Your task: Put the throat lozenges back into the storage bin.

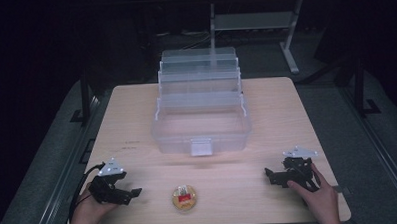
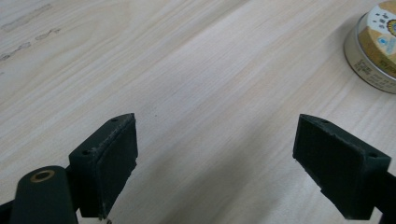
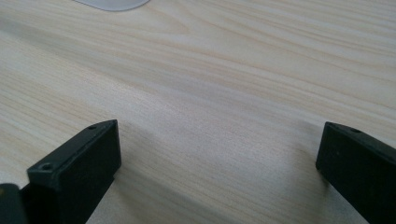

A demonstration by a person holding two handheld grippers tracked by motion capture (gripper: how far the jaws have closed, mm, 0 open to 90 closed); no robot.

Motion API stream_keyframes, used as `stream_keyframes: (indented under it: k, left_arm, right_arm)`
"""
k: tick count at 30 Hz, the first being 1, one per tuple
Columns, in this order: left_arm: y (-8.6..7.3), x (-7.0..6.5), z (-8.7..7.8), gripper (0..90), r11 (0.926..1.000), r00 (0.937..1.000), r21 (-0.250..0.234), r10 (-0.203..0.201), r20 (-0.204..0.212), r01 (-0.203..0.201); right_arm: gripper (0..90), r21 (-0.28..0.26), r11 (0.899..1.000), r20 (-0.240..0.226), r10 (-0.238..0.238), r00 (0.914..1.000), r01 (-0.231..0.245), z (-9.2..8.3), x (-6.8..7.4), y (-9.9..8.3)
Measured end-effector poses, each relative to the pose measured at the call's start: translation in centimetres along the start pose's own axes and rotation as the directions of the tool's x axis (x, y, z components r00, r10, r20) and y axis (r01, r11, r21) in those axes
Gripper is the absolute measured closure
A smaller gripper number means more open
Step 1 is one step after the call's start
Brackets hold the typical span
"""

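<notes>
**Two hand-held grippers wide apart, tin between them**

Two hand-held grippers rested low over the wooden surface [image 1: 266, 104] in the high view, one near each front corner. The left hand-held gripper [image 1: 132, 193] sat at about 8 o'clock from the surface's middle, held by the person's left hand [image 1: 87, 208], jaws pointing toward 3 o'clock. In the left gripper view its jaws stood wide, with bare wood between them and nothing held. The right hand-held gripper [image 1: 270, 175] sat at about 4 o'clock, gripped by the right hand [image 1: 317, 195], jaws pointing toward 9 o'clock. The right gripper view showed those jaws wide too, bare wood grain between them.

The tin [image 1: 184, 198], round and flat with a yellowish lid and a red mark, lay on the surface at 6 o'clock, near the front edge, between the two grippers and closer to the left one. It touched neither. In the left gripper view the tin [image 2: 376, 51] lay at 1 o'clock, beyond the right jaw and apart from it, partly cut off by the frame.

A clear box [image 1: 202, 127] stood at the middle toward 12 o'clock, lid raised and tiered trays stepped up behind, its latch [image 1: 201, 147] facing 6 o'clock. The tin lay near it, well clear of its front wall.
</notes>
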State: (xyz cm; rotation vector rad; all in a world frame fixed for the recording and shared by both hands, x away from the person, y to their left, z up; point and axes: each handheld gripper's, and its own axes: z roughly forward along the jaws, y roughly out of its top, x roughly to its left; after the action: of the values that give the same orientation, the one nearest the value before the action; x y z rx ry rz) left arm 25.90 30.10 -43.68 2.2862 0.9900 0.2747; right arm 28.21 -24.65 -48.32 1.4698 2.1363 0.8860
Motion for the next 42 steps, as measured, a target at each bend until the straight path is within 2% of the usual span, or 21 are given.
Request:
stream_keyframes:
  k: [8,15,20,29,42]
  left_arm:
    - [0.8,-0.6,-0.3,13.1,0.9993,0.9993,0.015,0.033,0.019,-0.033]
    - [1.1,-0.7,-0.4,13.2,0.9988,0.9984,0.03,0.038,0.041,-0.039]
    - [1.7,-1.2,-0.5,13.3,0.9962,0.9968,0.057,0.063,0.048,-0.066]
    - [2.4,-1.8,-0.7,13.3,0.9945,0.9952,0.065,0.079,0.059,-0.083]
    - [3.8,-2.9,-0.8,13.5,0.9899,0.9892,0.072,0.116,0.09,-0.123]
  right_arm:
    - [0.0,0.0,1.0,0.0,-0.002,1.0,0.002,0.0,0.0,0.0]
    - [0.0,-0.001,1.0,0.0,-0.003,1.0,0.003,0.0,0.0,0.0]
    - [0.0,-0.002,1.0,-0.001,-0.001,1.0,0.001,0.0,0.0,0.0]
    - [0.0,-0.002,1.0,-0.001,-0.001,1.0,0.001,0.0,0.0,0.0]
    - [0.0,-0.002,1.0,-0.001,-0.001,1.0,0.001,0.0,0.0,0.0]
